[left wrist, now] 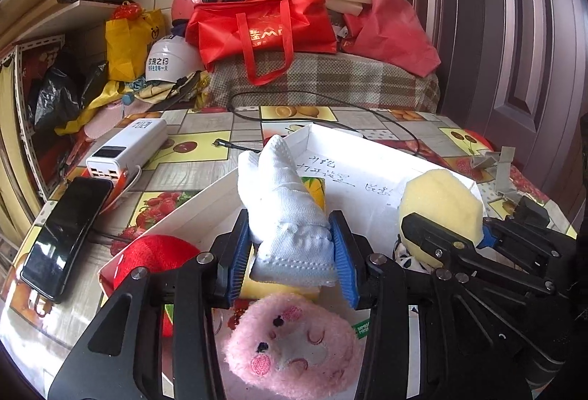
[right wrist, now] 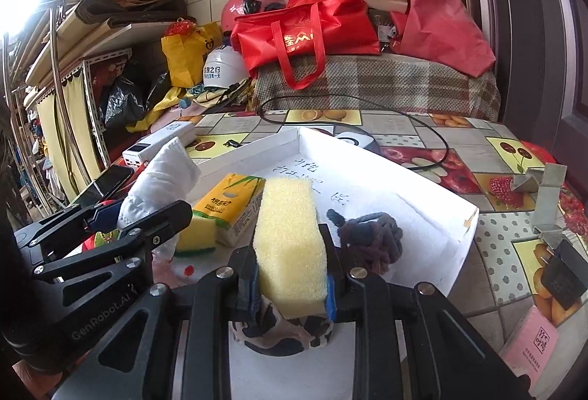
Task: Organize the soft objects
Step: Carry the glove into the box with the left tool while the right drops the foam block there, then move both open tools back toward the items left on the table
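The left hand-held gripper (left wrist: 292, 254) has a folded white cloth (left wrist: 283, 205) between its blue pads; the jaws are narrow and the pads touch both sides of the cloth, so I judge it is held, maybe loosely. The right hand-held gripper (right wrist: 290, 284) is closed tight on a yellow sponge (right wrist: 288, 238), which stands upright between its fingers. Both grippers hang over the near end of a white tray (right wrist: 422, 216) on the bench (right wrist: 496, 253).

Some soft things lie already in the tray: ahead of the right gripper and a little to its left, a tissue pack (right wrist: 231, 207) and a green-yellow scrub sponge (right wrist: 194, 234); ahead and a little to its right, a dark knitted bundle (right wrist: 371, 238). Under the right gripper is a black-and-white patterned cloth (right wrist: 283, 330). Below the left gripper lies a pink plush toy (left wrist: 294, 345), and to its left a red soft thing (left wrist: 154, 260) at the tray edge.

So the task seems about in the middle: the cloth and the sponge must still be put down, and the plush toy perhaps also.
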A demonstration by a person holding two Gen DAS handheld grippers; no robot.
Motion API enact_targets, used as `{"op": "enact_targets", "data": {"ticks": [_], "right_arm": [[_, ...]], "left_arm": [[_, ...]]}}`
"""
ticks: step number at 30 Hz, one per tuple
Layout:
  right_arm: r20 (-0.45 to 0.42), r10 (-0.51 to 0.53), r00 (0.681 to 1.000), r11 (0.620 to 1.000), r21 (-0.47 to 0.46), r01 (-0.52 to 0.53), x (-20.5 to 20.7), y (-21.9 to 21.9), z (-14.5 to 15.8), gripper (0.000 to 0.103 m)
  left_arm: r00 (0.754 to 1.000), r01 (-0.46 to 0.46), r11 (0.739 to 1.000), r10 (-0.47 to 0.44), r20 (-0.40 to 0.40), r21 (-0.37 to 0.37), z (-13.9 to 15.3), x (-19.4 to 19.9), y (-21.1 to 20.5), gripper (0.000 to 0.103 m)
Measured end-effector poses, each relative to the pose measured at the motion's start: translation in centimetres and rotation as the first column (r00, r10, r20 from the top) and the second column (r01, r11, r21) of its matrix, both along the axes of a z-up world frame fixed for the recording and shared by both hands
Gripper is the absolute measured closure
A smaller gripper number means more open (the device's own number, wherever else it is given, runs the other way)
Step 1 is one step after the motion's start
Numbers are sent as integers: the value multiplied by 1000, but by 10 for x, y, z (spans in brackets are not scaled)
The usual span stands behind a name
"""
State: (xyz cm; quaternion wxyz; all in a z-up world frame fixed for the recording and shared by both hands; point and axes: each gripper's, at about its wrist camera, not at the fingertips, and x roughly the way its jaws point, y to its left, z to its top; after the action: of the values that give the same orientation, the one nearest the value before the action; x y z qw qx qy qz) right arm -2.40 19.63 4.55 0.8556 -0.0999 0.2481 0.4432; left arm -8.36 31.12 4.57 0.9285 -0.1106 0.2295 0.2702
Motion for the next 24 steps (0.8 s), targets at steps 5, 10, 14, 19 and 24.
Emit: {"op": "enact_targets", "data": {"ticks": [5,10,14,19,24], "right_arm": [[-8,-48,999,999,4,48,5,-3,0,32],[-67,-83,994,995,50,87,17,-13,0,14],[-28,-80,996,996,42,81,9,-9,3,2],[52,-60,997,997,46,57,-5,-6,7,0],[136,-49,990,998,57,42,-19,-7,11,0]], "left_arm": [[989,-136,991,136,55,0,3,-17,6,23],[978,-181,980,189,89,-86,0,-29,23,0],[971,-208,975,216,106,-82,1,-34,22,0],[965,-214,973,224,138,-81,3,-40,21,0],[950,-225,971,237,204,-79,6,-54,17,0]]}}
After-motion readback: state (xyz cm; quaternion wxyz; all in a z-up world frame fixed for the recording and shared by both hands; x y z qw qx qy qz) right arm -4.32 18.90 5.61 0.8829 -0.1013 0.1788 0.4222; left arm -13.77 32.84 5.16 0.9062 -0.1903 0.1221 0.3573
